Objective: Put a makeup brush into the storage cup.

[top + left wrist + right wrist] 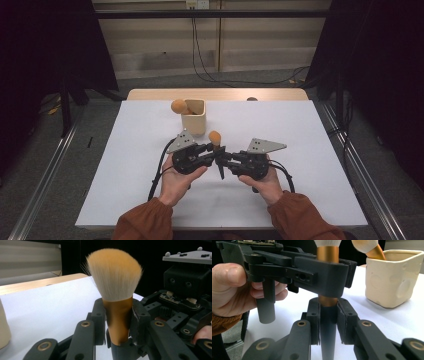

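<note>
- Here's the desk (300,150): a white top with a strip of pale wood along its far edge.
- Grey floor all round, metal rails down both sides, dark curtains left and right, and a pale wall at the back with black cables (200,55) hanging down to the floor.
- Toward the far side, left of centre, stands a cream square cup (194,120), and an orange-tipped brush head (178,106) leans out over its left rim.
- Two rust-coloured sleeves (145,222) come in from the near edge, both hands meeting near the middle of the desk, just in front of the cup.
- Left hand-held gripper (212,152): jaws clenched on the makeup brush (115,275), pinching its gold collar from both sides, with the fluffy orange-and-white bristles standing straight up above them.
- Right hand-held gripper (223,159): clenched too, gripping the same brush lower down, on the dark tapering handle just under the gold collar.
- So the brush is upright, held between the two hand-held grippers at once, left jaws above, right jaws below, and the handle's tip points down toward the desk.
- From above, the brush head shows as an orange ball right where the two hand-held grippers meet, near the cup's front right corner.
</note>
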A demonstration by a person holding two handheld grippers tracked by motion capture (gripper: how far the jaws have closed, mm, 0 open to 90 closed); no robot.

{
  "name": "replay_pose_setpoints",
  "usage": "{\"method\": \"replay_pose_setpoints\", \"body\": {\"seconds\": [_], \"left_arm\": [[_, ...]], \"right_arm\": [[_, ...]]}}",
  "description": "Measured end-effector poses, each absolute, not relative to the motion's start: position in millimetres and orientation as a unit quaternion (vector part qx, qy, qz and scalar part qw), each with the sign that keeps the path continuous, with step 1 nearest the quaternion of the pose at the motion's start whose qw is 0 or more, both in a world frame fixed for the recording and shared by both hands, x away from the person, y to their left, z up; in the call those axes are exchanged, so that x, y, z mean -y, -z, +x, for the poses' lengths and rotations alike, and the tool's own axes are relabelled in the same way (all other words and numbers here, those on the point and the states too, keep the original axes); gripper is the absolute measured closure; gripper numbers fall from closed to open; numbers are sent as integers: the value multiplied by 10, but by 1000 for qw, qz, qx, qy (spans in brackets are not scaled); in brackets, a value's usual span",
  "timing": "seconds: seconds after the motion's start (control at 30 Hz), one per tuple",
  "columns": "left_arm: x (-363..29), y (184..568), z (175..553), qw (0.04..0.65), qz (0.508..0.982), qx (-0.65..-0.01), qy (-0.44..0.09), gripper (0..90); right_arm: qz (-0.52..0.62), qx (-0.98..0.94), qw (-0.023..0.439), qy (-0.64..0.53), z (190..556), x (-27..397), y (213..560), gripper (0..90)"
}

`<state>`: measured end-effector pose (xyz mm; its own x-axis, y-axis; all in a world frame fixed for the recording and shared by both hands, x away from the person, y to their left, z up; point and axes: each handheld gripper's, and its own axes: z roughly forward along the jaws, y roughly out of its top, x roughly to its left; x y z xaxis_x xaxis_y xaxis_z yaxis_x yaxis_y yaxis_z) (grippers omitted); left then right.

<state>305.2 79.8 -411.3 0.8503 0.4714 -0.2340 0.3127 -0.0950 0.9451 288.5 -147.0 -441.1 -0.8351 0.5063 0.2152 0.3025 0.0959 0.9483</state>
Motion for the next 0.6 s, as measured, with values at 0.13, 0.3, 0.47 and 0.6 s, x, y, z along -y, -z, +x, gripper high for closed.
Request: {"method": "replay_pose_setpoints", "body": {"seconds": [0.13, 0.3, 0.47, 0.6], "left_arm": [[-789, 4104, 3067, 614, 740, -268, -58, 696], [-765, 4091, 3075, 613, 741, -267, -57, 696], [-790, 4072, 3079, 616, 739, -267, -61, 696], [-818, 4064, 3081, 616, 740, -263, -66, 696]], "right_arm": [[277, -734, 76, -616, 2891, 1475, 4411, 698], [280, -735, 71, -614, 2901, 1474, 4426, 634], [281, -736, 67, -612, 2908, 1482, 4431, 581], [287, -738, 62, -608, 2913, 1484, 4431, 440]]}}
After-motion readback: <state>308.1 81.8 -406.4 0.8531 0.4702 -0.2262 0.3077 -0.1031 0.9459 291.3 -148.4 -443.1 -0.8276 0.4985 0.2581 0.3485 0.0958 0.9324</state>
